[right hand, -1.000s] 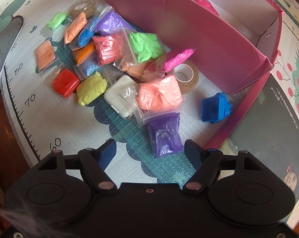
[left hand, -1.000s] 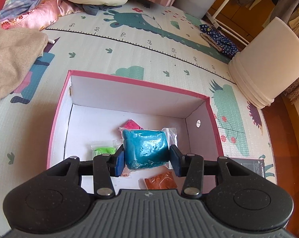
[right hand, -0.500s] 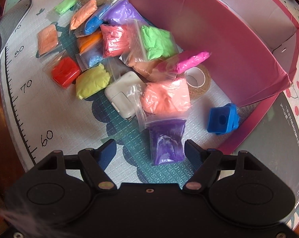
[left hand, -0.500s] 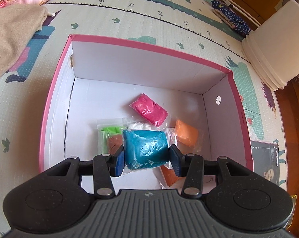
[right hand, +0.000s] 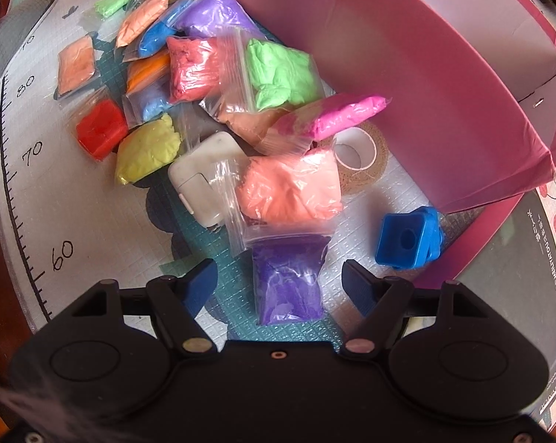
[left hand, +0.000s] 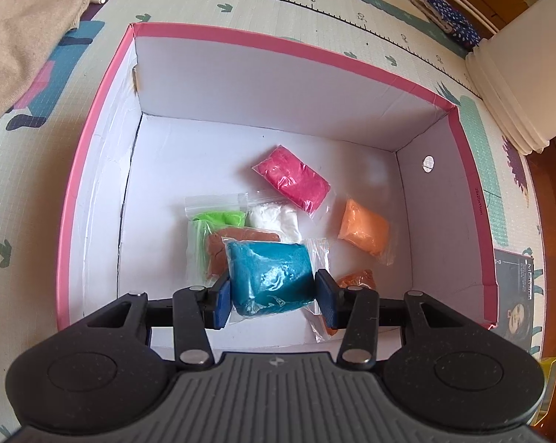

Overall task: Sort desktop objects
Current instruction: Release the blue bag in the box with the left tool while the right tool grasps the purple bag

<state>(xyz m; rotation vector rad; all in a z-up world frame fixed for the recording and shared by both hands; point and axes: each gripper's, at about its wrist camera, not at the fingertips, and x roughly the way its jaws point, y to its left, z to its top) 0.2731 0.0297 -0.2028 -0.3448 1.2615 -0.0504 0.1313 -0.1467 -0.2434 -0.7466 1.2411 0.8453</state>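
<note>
A: What has the left gripper (left hand: pixel 274 295) got?

B: Its blue pads are clamped on a teal clay bag (left hand: pixel 271 281), one on each side; the bag sits at lower centre of the left wrist view, over the open pink box (left hand: pixel 100 118).

A: And on the box floor?

B: A magenta bag (left hand: pixel 293 181) near the middle; a white bag (left hand: pixel 275 220) just below and left of it; a bright green bag (left hand: pixel 212 221) further left, partly under a brown bag (left hand: pixel 229 248); an orange bag (left hand: pixel 364 232) toward the right wall; a darker orange bag (left hand: pixel 355 280) peeking out behind the right pad.

A: The right gripper (right hand: pixel 279 288)?

B: Jaws apart, gripping nothing; a purple bag (right hand: pixel 287 282) lies on the play mat (right hand: pixel 78 206) between the fingers, with the pads clear of it on both sides.

A: What else is in that view?

B: A heap of clay bags through the centre and upper left; a peach-pink bag (right hand: pixel 290 190) directly above the purple one; a white power adapter (right hand: pixel 204 181) touching its left edge; a yellow bag (right hand: pixel 147 152) and a red block (right hand: pixel 100 133) further left; a tape roll (right hand: pixel 359 160) against the box's pink outer wall; a blue square piece (right hand: pixel 408 240) at lower right of the heap, beside the box corner.
</note>
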